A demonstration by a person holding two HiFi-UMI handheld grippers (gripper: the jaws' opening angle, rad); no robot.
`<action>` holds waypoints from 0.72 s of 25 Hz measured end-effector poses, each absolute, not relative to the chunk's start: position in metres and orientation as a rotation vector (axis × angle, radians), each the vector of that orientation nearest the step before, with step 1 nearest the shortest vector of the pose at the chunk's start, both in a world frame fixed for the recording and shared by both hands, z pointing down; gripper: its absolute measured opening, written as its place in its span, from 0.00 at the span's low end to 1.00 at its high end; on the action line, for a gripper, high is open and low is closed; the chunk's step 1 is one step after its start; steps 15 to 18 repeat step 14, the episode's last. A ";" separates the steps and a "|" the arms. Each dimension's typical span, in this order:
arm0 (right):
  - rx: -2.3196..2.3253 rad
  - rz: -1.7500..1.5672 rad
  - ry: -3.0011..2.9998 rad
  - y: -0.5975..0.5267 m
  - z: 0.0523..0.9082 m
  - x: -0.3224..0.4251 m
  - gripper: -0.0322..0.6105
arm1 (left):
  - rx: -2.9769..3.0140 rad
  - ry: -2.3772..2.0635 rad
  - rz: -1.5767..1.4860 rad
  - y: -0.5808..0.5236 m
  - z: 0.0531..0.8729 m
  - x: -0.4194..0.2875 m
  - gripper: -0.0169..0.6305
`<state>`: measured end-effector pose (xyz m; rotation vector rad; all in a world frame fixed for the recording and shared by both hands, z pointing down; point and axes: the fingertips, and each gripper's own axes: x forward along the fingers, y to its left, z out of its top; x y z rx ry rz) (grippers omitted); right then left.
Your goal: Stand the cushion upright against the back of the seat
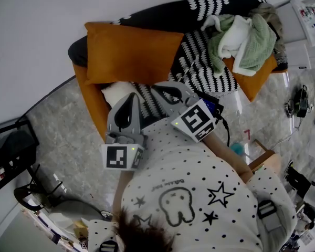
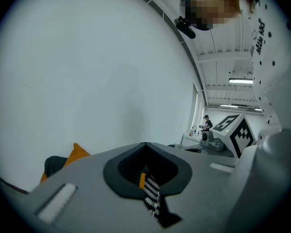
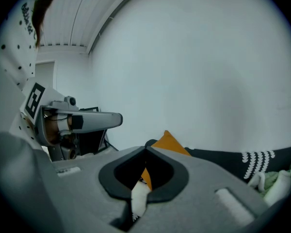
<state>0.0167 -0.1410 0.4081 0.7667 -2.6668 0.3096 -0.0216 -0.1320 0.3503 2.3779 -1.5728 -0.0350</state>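
An orange cushion [image 1: 128, 51] stands upright against the black back of the sofa [image 1: 163, 9], at its left end. Its corner shows in the left gripper view [image 2: 73, 154] and the right gripper view [image 3: 169, 142]. My left gripper [image 1: 131, 100] and right gripper [image 1: 161, 88] hover side by side over the sofa's front edge, close to my chest and apart from the cushion. Both have their jaws together with nothing in them, as the left gripper [image 2: 145, 145] and right gripper [image 3: 146, 149] show in their own views. A white soft thing [image 1: 117, 92] lies on the seat just beyond the tips.
A black-and-white patterned throw [image 1: 202, 62] covers the seat's middle. A heap of green and white cloths [image 1: 241, 38] lies over a second orange cushion [image 1: 257, 80] at the right end. A black stand [image 1: 10, 151] is at left. Cables [image 1: 298, 105] and boxes [image 1: 304, 20] are at right.
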 end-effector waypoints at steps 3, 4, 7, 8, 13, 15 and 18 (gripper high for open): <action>0.767 0.308 -2.666 -0.140 0.408 0.016 0.05 | 2.379 -1.571 -0.035 -0.131 0.351 -0.022 0.03; 0.767 0.306 -2.667 -0.140 0.408 0.016 0.05 | 2.379 -1.571 -0.036 -0.131 0.350 -0.022 0.03; 0.767 0.304 -2.668 -0.139 0.406 0.014 0.05 | 2.380 -1.573 -0.038 -0.130 0.349 -0.024 0.03; 0.767 0.303 -2.668 -0.139 0.406 0.014 0.05 | 2.381 -1.574 -0.038 -0.130 0.349 -0.024 0.03; 0.764 0.299 -2.668 -0.138 0.406 0.015 0.05 | 2.381 -1.575 -0.042 -0.129 0.348 -0.023 0.03; 0.763 0.299 -2.668 -0.138 0.406 0.016 0.05 | 2.380 -1.575 -0.043 -0.129 0.348 -0.022 0.03; 0.763 0.299 -2.668 -0.138 0.406 0.016 0.05 | 2.380 -1.575 -0.043 -0.129 0.348 -0.022 0.03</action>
